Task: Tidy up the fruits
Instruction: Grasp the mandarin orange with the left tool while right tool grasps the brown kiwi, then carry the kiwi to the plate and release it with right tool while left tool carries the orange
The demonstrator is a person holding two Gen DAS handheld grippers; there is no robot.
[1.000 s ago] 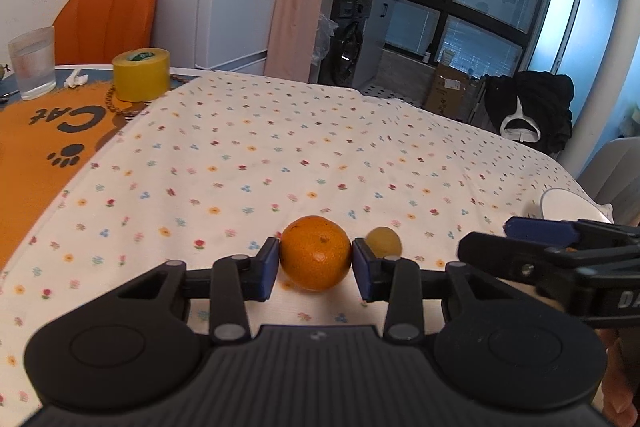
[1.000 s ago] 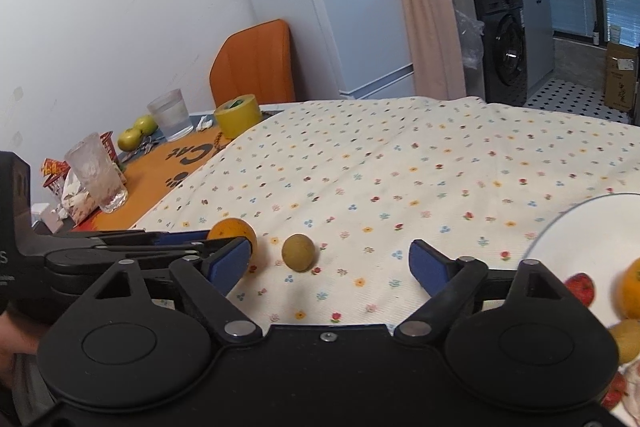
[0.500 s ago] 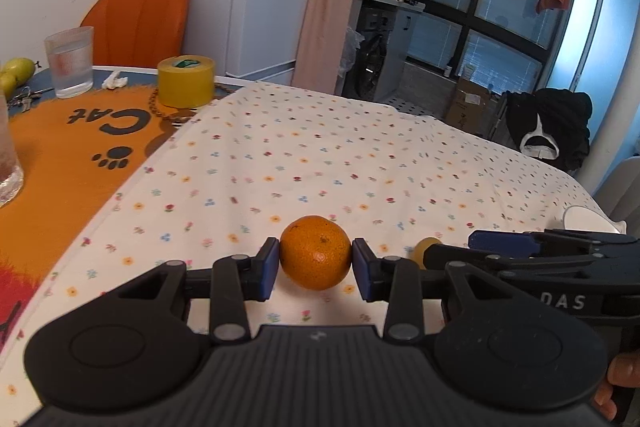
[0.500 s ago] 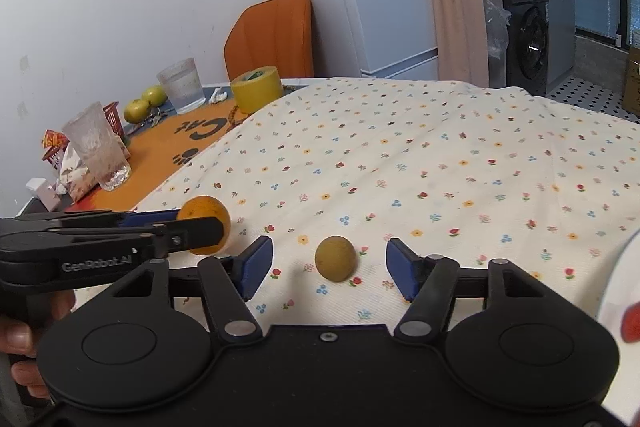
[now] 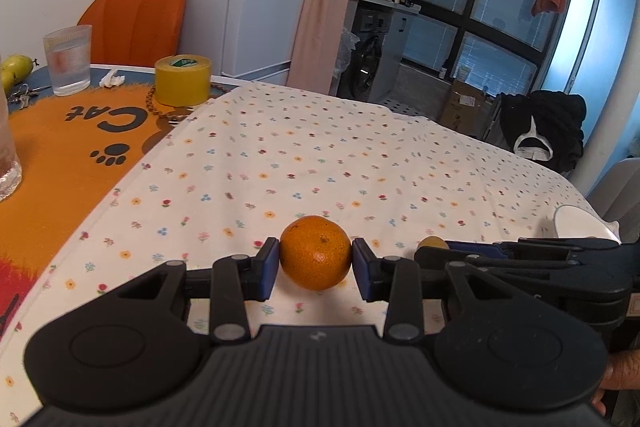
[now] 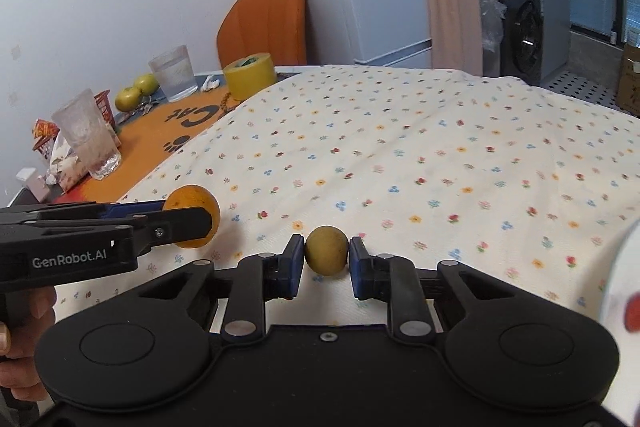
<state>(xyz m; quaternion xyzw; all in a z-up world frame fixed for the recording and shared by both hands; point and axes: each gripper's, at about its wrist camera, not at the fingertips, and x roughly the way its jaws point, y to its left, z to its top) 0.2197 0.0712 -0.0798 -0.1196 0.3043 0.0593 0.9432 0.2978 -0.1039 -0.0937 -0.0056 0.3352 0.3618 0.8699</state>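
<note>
Mandarin is pinched between the pads of the left gripper, and it looks lifted a bit off the floral tablecloth, going by the right wrist view. Right gripper has its pads closed in on a small yellowish-brown fruit; can't tell what kind, maybe a longan or small plum. Looks like contact on both sides, fruit sitting low near the front edge of the counter, just right of the mandarin.

White plate with something red on it peeks in at the right edge, so I'd guess that's where both go.

Tips for this step imo: keep the squeeze gentle, both fruits are round and will squirt out if the pads sit off centre. Lift the small one straight up before swinging right, and let the right gripper go first so the two don't bump each other
</note>
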